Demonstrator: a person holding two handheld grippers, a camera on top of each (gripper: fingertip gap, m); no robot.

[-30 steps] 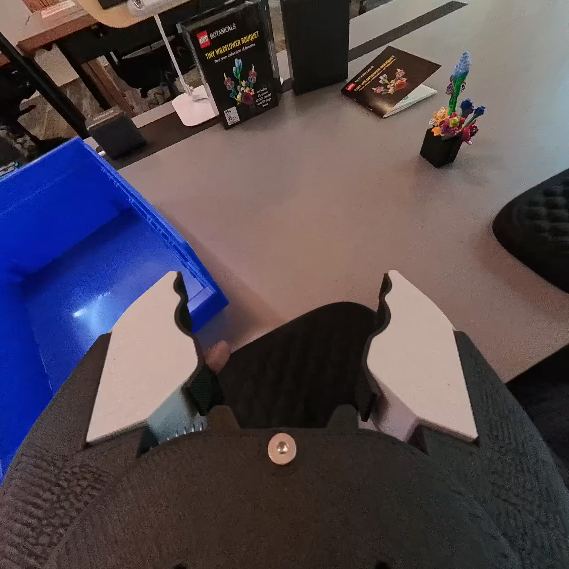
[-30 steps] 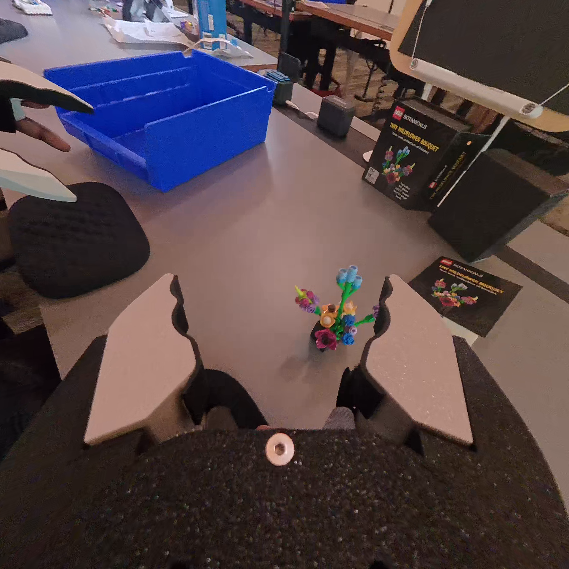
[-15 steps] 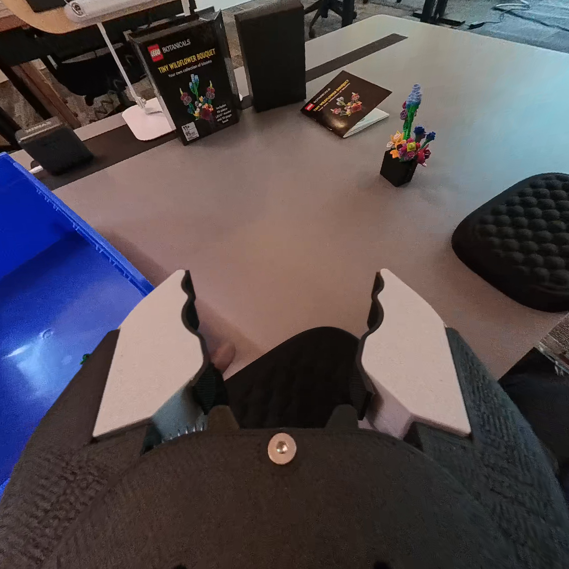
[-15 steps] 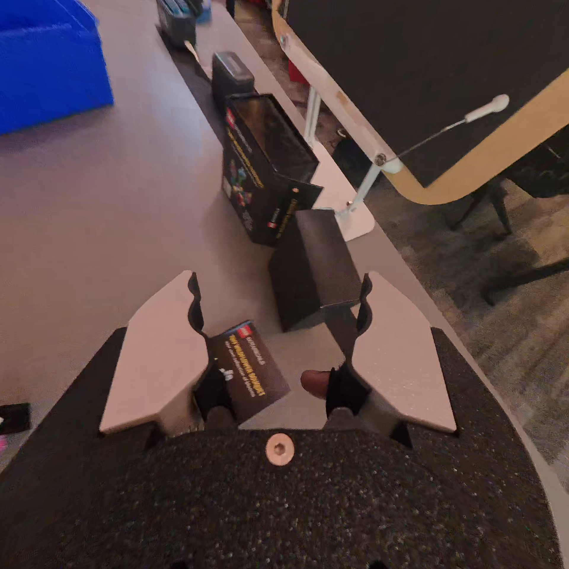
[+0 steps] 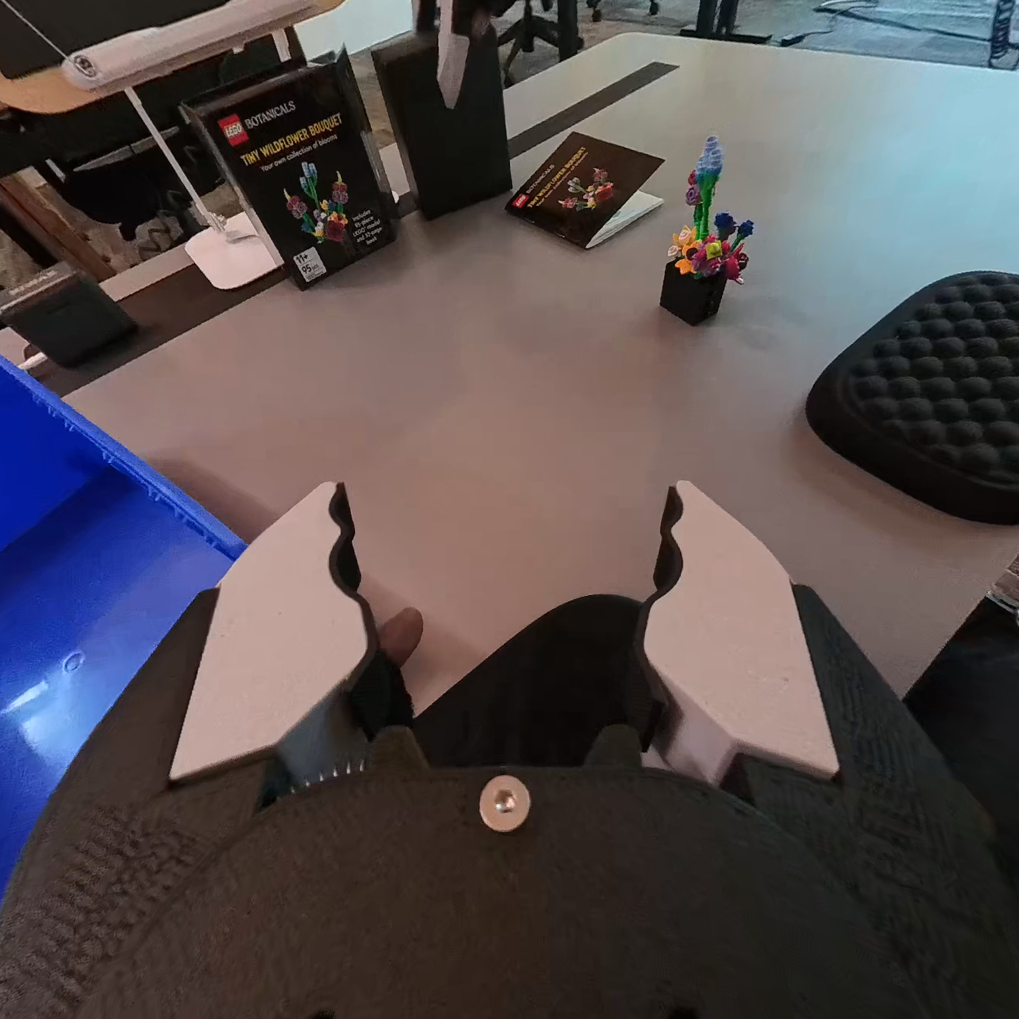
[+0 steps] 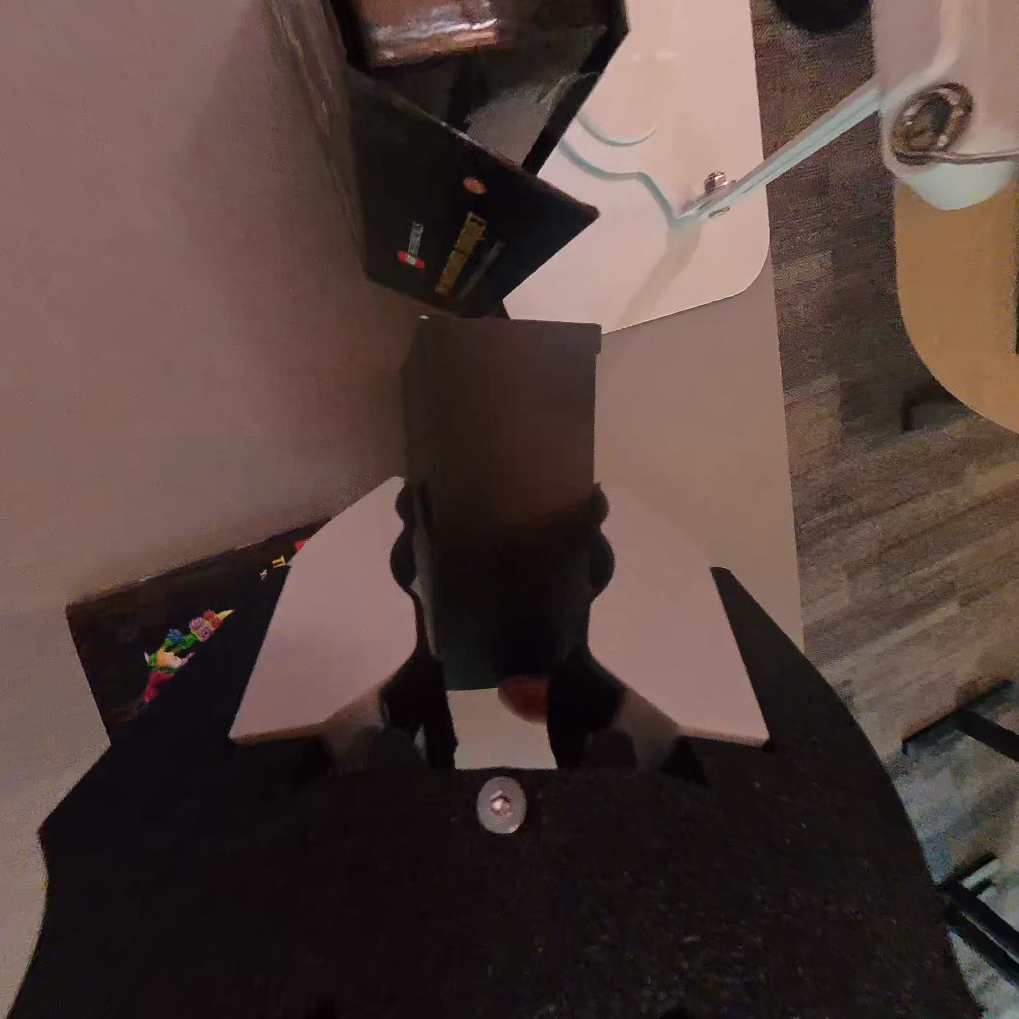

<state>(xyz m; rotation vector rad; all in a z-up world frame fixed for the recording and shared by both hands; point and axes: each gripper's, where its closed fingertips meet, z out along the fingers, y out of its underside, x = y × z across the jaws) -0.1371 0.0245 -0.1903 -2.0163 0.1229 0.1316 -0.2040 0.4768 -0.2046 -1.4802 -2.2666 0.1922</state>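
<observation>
My right gripper (image 6: 499, 507) points down over a plain black box (image 6: 496, 397) standing at the table's far edge. Its jaws have narrowed onto the box's two sides. In the left wrist view one of its fingers (image 5: 455, 66) shows on top of that box (image 5: 446, 154). My left gripper (image 5: 504, 529) is open and empty, hovering over the grey table (image 5: 496, 386) beside a blue bin (image 5: 82, 579). A toy flower bouquet in a black pot (image 5: 700, 259) stands to the right.
A black printed box (image 5: 298, 176) and a booklet (image 5: 587, 187) flank the plain box; both also show in the right wrist view, the printed box (image 6: 452, 220) and the booklet (image 6: 165, 650). A white lamp base (image 5: 231, 253) stands behind. Black bumpy pads lie right (image 5: 937, 386) and under my left gripper (image 5: 551, 678).
My right gripper swung from the flower bouquet over to the plain black box, came down over it and narrowed its jaws on it. My left gripper drifted right, away from the blue bin.
</observation>
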